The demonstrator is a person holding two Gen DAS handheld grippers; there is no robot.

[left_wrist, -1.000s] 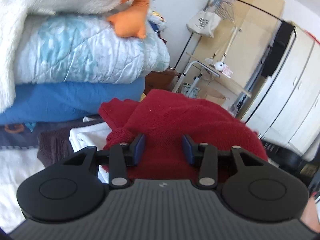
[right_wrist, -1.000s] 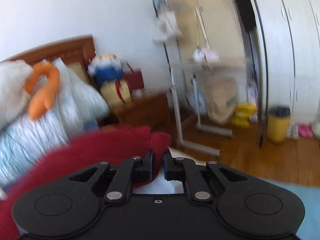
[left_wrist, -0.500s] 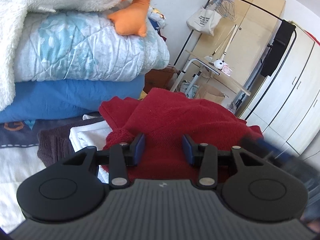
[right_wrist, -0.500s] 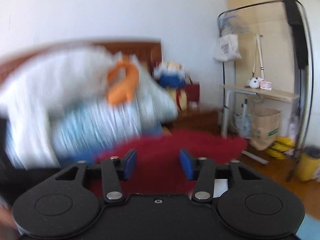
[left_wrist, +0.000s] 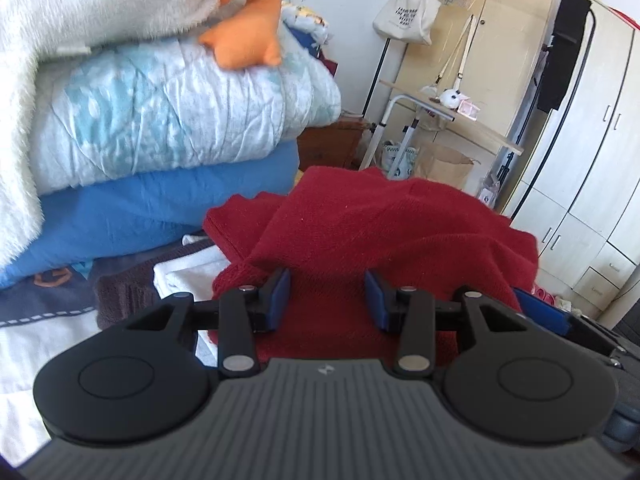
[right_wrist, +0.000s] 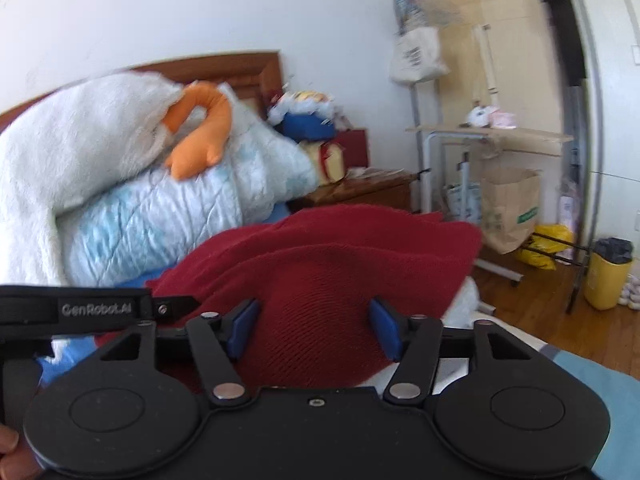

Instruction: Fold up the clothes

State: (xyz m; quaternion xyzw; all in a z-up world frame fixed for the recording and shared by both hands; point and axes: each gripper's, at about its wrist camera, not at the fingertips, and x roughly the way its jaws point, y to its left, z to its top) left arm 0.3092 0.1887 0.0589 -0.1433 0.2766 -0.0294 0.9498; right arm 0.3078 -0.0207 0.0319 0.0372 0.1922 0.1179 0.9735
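Observation:
A dark red knit sweater (left_wrist: pixel 392 232) lies bunched in a mound on the bed, partly over a white folded cloth (left_wrist: pixel 188 276) and a dark brown one (left_wrist: pixel 124 284). My left gripper (left_wrist: pixel 326 296) is open, its blue pads just above the sweater's near side. The sweater also fills the middle of the right wrist view (right_wrist: pixel 332 264). My right gripper (right_wrist: pixel 312 330) is open wide, right over the sweater and holding nothing. Its blue finger (left_wrist: pixel 540 312) shows at the right edge of the left wrist view.
A stack of bedding rises to the left: a blue quilt (left_wrist: pixel 152 208), a pale blue quilt (left_wrist: pixel 176 116), a white fleece blanket (left_wrist: pixel 80 0) and an orange plush toy (left_wrist: pixel 248 36). A clothes rail (right_wrist: pixel 416 92), small table (right_wrist: pixel 488 134), paper bag (right_wrist: pixel 508 208) and yellow bin (right_wrist: pixel 608 276) stand to the right.
My right gripper opened, let go of the sweater's edge and swung left to face the bedding. The sweater settled into a mound. My left gripper stayed open and barely moved.

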